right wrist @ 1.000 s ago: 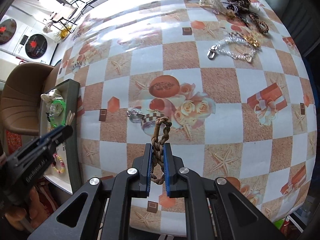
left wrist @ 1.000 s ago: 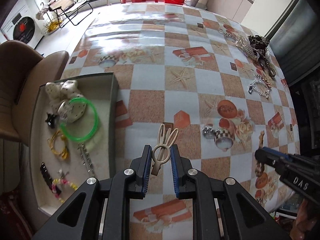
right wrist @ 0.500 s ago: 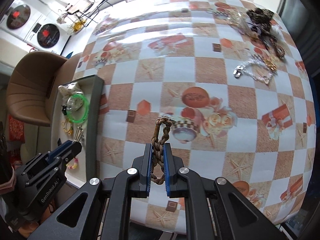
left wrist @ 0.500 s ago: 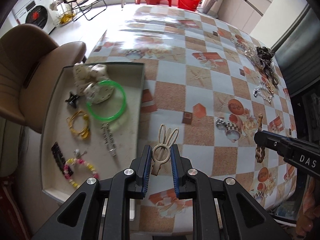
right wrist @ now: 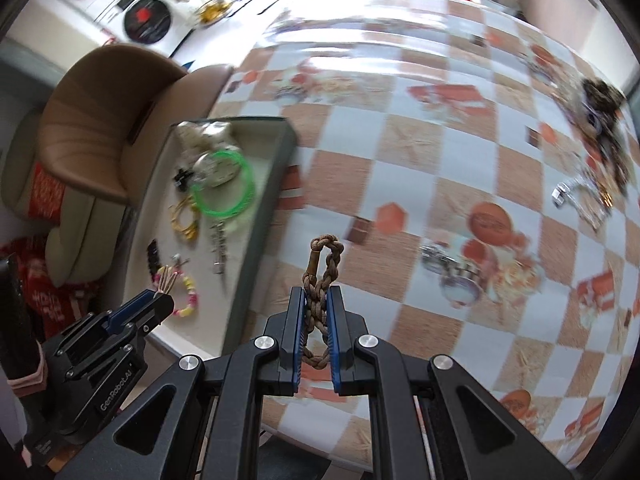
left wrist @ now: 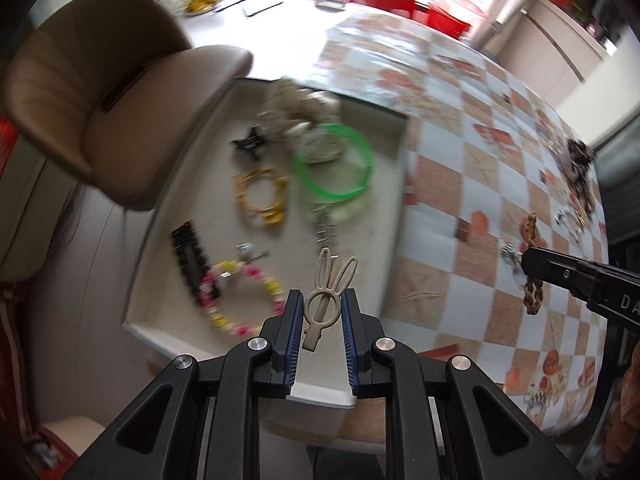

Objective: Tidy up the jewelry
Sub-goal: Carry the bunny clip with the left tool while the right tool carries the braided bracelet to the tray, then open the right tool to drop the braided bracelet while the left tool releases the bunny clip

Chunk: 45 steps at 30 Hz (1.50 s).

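Note:
My left gripper [left wrist: 320,300] is shut on a beige rabbit-ear hair clip [left wrist: 326,300] and hangs over the near part of the grey tray [left wrist: 402,184]. That tray holds a green bangle [left wrist: 362,152], a yellow bracelet [left wrist: 260,200], a pink and yellow bead bracelet [left wrist: 240,312], a black clip [left wrist: 192,260] and other pieces. My right gripper [right wrist: 316,300] is shut on a brown braided bracelet [right wrist: 320,276], above the tablecloth just right of the tray [right wrist: 260,240]. The left gripper [right wrist: 160,300] shows at the lower left of the right wrist view.
More jewelry lies on the checked tablecloth: a watch [right wrist: 452,268], a clear bead bracelet [right wrist: 576,196] and a dark pile [right wrist: 600,120] at the far right edge. A brown chair [left wrist: 100,92] stands beside the tray, past the table's left edge.
Both grippers have moved left across the table toward the tray and rolled, each keeping its piece. The left one now hangs over the tray instead of over the tablecloth.

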Available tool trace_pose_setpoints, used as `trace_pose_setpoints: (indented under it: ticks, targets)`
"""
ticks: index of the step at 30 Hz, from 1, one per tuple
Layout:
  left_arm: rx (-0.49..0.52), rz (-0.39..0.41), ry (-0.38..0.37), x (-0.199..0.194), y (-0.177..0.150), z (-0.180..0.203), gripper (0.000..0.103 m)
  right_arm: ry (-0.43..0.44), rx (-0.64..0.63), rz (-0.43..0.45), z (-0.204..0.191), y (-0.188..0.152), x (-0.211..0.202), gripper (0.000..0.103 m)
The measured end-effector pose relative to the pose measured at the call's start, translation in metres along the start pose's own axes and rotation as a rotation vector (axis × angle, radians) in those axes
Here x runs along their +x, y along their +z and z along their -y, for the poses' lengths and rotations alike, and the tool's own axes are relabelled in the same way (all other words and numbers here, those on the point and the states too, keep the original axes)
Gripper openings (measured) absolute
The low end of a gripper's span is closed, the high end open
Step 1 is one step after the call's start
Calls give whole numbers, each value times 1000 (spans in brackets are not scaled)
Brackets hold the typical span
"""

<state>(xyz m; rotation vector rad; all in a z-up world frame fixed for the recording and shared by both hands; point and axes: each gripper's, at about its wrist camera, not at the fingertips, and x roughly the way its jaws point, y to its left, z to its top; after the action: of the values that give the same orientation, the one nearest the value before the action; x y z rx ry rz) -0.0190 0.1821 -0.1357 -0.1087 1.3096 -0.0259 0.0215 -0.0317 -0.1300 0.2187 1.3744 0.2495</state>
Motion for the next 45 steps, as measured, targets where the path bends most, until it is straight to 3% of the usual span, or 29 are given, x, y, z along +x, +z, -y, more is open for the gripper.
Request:
trace_pose_setpoints:
  ticks: [8, 18, 31, 45]
  targets:
    - [-111, -16, 36, 8, -8, -43, 22, 33, -134, -39, -44, 14, 19, 11]
    - [-181, 3, 49, 22, 6, -67, 22, 63, -226, -77, -71, 30, 44, 11]
    - [-198, 13, 85, 53, 33, -90, 22, 93, -275, -131, -89, 48, 80, 11]
    - [-155, -5, 106, 82, 43, -88, 22, 10, -245, -191, -93, 50, 120, 11]
